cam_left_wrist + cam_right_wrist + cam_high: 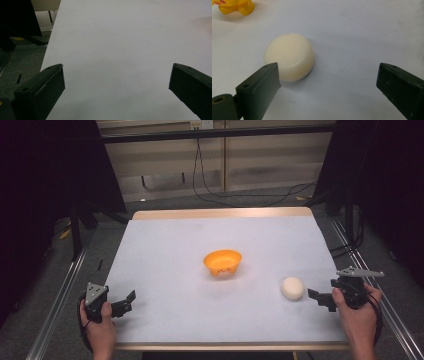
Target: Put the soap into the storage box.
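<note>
Both my grippers sit at the near edge of the white surface (165, 235). Left gripper (131, 298) rests at the near left corner, fingers (42, 92) spread wide with only bare surface between them. Right gripper (314, 296) hovers at the near right, fingers (259, 87) open and gripping nothing. Cream round puck (289, 57) lies flat just ahead of the right gripper's fingers, apart from them. Orange bowl (222, 263) stands mid-surface, well apart from the puck.
</note>
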